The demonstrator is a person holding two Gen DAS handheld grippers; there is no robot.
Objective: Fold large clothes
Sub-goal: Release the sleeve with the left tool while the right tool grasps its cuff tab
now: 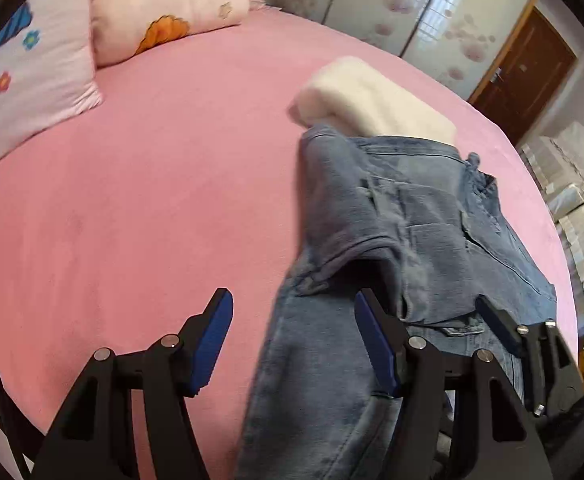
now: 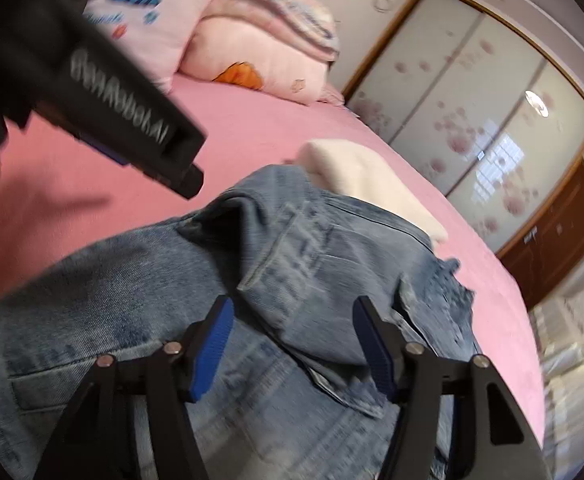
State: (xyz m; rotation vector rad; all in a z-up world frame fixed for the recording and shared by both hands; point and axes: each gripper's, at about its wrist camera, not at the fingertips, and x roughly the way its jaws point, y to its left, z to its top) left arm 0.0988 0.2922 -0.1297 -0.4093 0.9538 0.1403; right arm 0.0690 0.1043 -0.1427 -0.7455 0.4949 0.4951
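A pair of blue jeans (image 1: 404, 216) lies partly folded on the pink bed sheet (image 1: 132, 200), one layer turned over another. My left gripper (image 1: 294, 304) is open above the jeans' left edge, with nothing pressed between its blue pads. The right gripper's finger (image 1: 500, 328) shows at the lower right of that view, over the denim. In the right wrist view the right gripper (image 2: 292, 312) is open over the jeans (image 2: 252, 280), its pads clear of the cloth. The left gripper's black body (image 2: 132, 120) crosses the upper left, blurred.
A folded cream garment (image 1: 372, 100) lies just beyond the jeans, also seen as the cream garment (image 2: 356, 176). Pink pillows (image 1: 32, 80) and a folded quilt (image 1: 164, 12) sit at the head of the bed. A wardrobe (image 1: 412, 8) and a brown door (image 1: 524, 68) stand behind.
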